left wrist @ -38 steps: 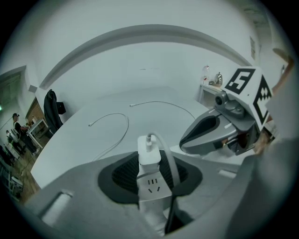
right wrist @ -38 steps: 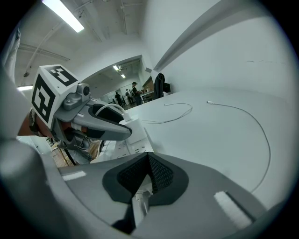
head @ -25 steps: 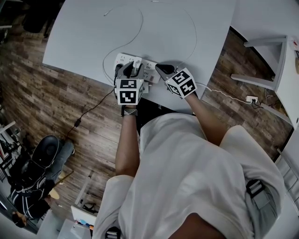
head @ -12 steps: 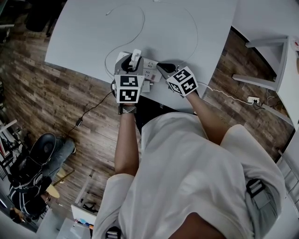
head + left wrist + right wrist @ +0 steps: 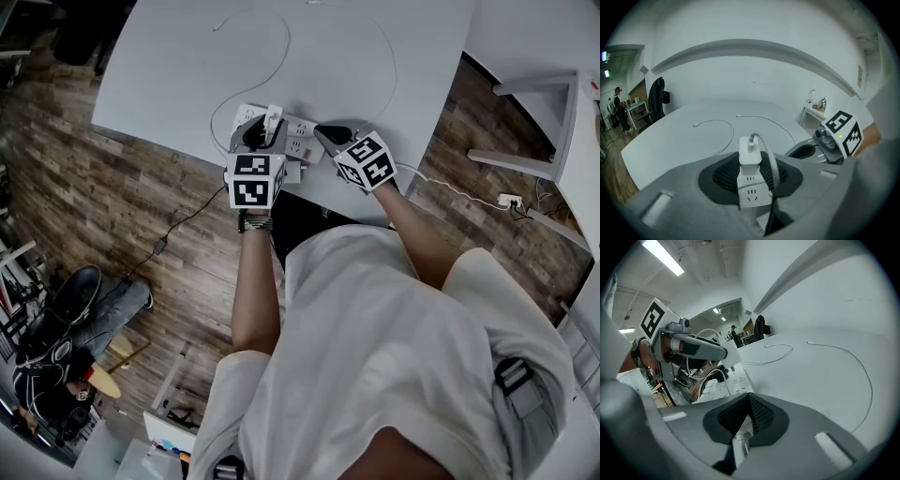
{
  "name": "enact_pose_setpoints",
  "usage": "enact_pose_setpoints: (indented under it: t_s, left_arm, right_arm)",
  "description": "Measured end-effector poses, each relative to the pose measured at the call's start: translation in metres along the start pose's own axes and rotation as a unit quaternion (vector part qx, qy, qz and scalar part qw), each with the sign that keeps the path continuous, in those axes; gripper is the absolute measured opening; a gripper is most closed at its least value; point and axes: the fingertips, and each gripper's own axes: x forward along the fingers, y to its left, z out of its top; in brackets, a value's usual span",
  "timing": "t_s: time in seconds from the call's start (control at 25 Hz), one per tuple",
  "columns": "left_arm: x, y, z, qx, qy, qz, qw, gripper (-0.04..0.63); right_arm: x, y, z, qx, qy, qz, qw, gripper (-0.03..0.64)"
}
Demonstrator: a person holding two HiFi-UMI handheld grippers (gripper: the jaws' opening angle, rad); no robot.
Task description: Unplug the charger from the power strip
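Left gripper has risen slightly, jaws half apart and clamped on the charger, seemingly just clear of the power strip at the table's near edge. Right gripper, nearly closed, pinches the strip's cord, evidently as a counter-hold.

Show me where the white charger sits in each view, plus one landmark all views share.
Head view: charger upper centre, held in the left gripper.
Left gripper view: charger dead centre, between the jaws.
Right gripper view: charger left of centre, at the left gripper's tip.
Shared landmark: the white power strip, beside the charger in all three.
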Motion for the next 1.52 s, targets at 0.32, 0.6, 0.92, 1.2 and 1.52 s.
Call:
enact_pose_setpoints:
  t_s: [0.32, 0.6, 0.92, 1.2, 1.52]
  left_arm:
    - [0.010, -0.013, -0.019, -0.107, 0.007, -0.083, 0.9908, 0.140]
    - [0.015, -0.020, -0.027, -0.159, 0.003, -0.107, 0.9814, 0.140]
    - [0.017, -0.008, -0.025, -0.149, -0.003, -0.077, 0.9859, 0.157]
    - [0.016, 0.004, -0.029, -0.111, 0.019, -0.027, 0.9933, 0.178]
    - [0.011, 0.016, -0.037, -0.111, 0.028, 0.014, 0.9933, 0.213]
  right_arm:
    - [0.001, 0.001, 0.000, 0.001, -0.002, 0.001, 1.000, 0.002]
    - [-0.002, 0.001, -0.002, 0.001, -0.003, 0.001, 1.000, 0.002]
    - [-0.001, 0.001, -0.001, 0.003, -0.005, 0.001, 1.000, 0.002]
    - [0.000, 0.001, 0.000, 0.003, -0.005, 0.000, 1.000, 0.002]
    - [0.000, 0.001, 0.000, 0.010, -0.004, 0.000, 1.000, 0.002]
